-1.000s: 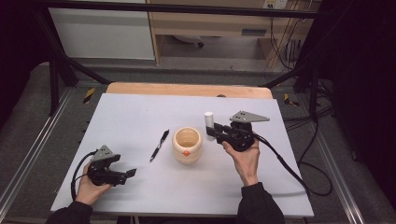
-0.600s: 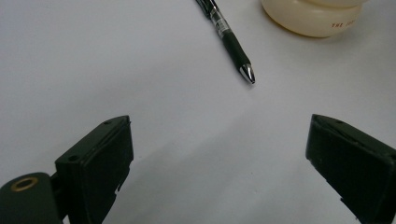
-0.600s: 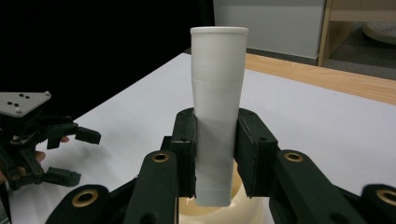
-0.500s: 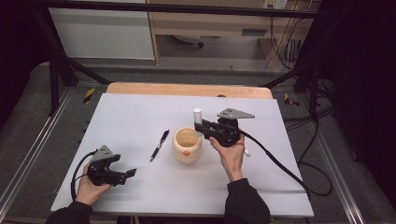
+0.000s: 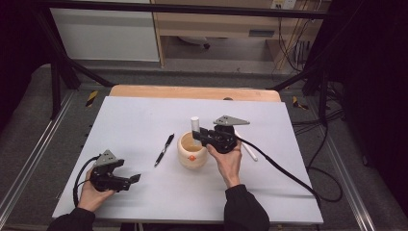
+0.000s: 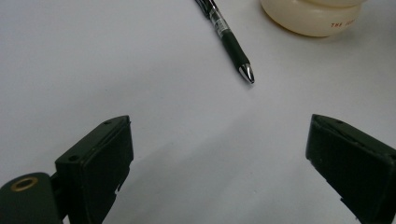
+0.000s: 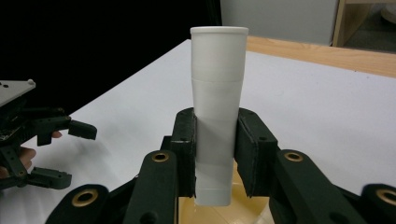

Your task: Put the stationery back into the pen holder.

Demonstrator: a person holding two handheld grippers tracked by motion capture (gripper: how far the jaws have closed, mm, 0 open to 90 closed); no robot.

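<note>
Clamping a white tube upright over the cream cup, right gripper hovers; left gripper rests open.

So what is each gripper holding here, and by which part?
Right gripper clamps the white tube by its lower part, above the cream cup. Left gripper holds nothing.

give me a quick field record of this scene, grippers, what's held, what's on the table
right gripper: shut on white tube, held upright over the cream cup
tube's lower end: just above the cup's mouth
left gripper: open, holding nothing, low over the table near its front left
black pen: lying on the table left of the cup, apart from it
white stick: on the table right of the cup
cup: upright, marking on its side
</note>
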